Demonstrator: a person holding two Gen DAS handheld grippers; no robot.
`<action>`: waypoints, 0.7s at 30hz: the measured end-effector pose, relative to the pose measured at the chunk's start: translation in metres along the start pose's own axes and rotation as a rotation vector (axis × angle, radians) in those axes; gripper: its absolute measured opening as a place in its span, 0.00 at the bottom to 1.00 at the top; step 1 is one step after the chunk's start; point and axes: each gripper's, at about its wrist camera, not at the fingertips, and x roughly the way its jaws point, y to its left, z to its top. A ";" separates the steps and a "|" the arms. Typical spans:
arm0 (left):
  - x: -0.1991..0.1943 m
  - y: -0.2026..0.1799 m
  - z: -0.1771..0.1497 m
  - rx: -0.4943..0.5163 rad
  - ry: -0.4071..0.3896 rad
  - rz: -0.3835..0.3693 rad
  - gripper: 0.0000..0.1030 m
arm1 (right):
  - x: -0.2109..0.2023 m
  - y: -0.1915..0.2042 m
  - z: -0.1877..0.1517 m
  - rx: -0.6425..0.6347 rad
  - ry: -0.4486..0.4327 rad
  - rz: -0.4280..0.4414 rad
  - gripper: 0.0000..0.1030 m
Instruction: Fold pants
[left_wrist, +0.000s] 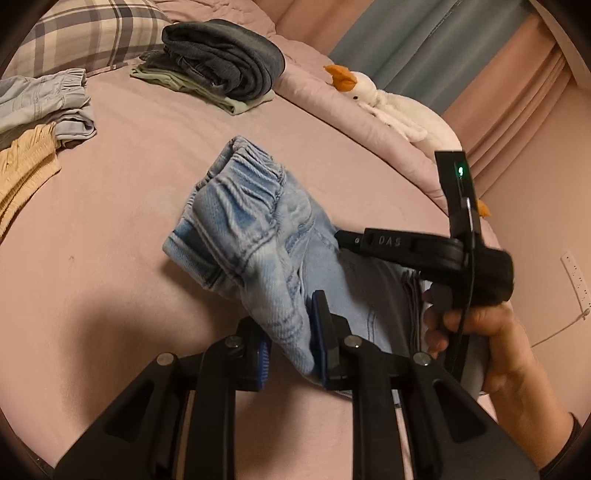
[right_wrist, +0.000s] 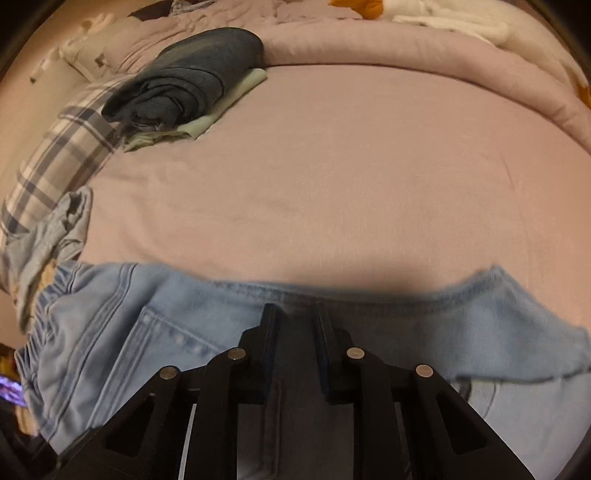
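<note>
Light blue denim pants with an elastic waistband are lifted over the pink bed. My left gripper is shut on a bunched fold of the pants near the waistband. My right gripper comes in from the right and pinches the same pants farther along. In the right wrist view the pants spread across the lower frame, back pocket showing, and my right gripper has its jaws closed narrowly on the denim fold.
A folded pile of dark grey and green clothes sits at the back of the bed. Loose grey-blue and tan garments lie at the left. A plaid pillow and a white plush duck lie behind.
</note>
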 end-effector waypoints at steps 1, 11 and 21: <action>-0.001 -0.002 -0.001 0.003 0.000 0.002 0.19 | -0.001 0.001 0.000 -0.003 0.006 -0.001 0.20; -0.001 -0.009 -0.001 0.031 0.001 0.024 0.19 | -0.039 -0.008 -0.058 -0.014 0.072 0.074 0.21; 0.001 -0.019 -0.002 0.066 0.013 0.054 0.19 | -0.072 0.001 -0.128 -0.046 0.061 0.075 0.21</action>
